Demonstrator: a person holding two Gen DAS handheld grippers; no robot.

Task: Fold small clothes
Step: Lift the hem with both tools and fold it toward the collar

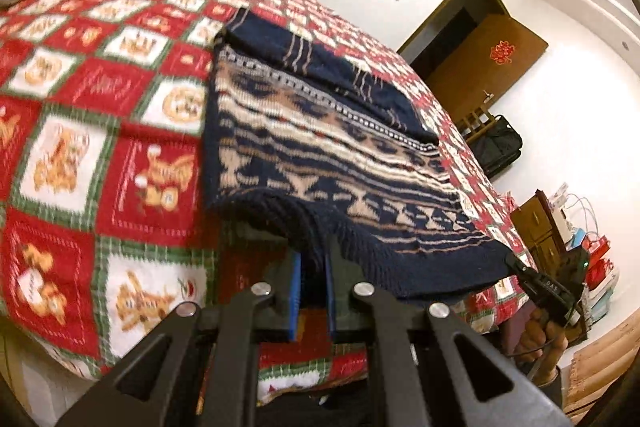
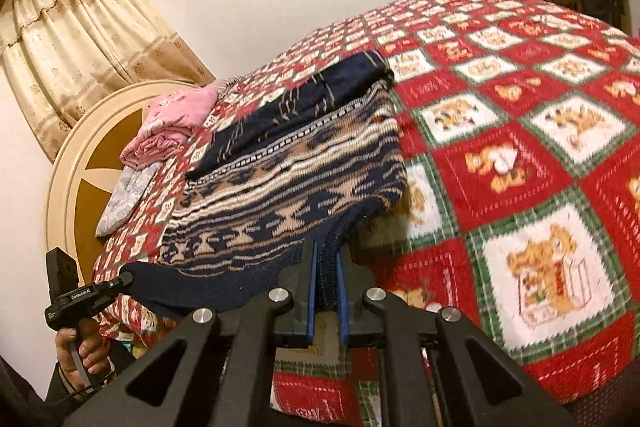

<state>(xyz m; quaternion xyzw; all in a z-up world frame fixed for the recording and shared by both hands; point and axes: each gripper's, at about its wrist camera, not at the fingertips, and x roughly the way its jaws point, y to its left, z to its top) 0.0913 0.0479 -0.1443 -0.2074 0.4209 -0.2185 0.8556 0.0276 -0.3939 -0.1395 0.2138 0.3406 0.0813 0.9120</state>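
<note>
A small navy knit sweater with beige and white patterned bands (image 1: pixel 320 147) lies on the bed, its sleeve part folded over the far side. My left gripper (image 1: pixel 312 255) is shut on the sweater's near hem at one corner. My right gripper (image 2: pixel 328 267) is shut on the sweater (image 2: pixel 288 179) at the other near hem corner. Each gripper shows in the other's view: the right gripper (image 1: pixel 516 267) at the sweater's far corner, the left gripper (image 2: pixel 126 279) likewise. The near hem is lifted a little off the bed.
The bed carries a red, green and white checked blanket (image 1: pixel 100 147) with bear pictures. A folded pink garment (image 2: pixel 172 131) and a pale one (image 2: pixel 124 199) lie near the round headboard (image 2: pixel 76 179). A brown door (image 1: pixel 480 67), a black bag (image 1: pixel 500 147) and a cluttered cabinet (image 1: pixel 552 227) stand beyond the bed.
</note>
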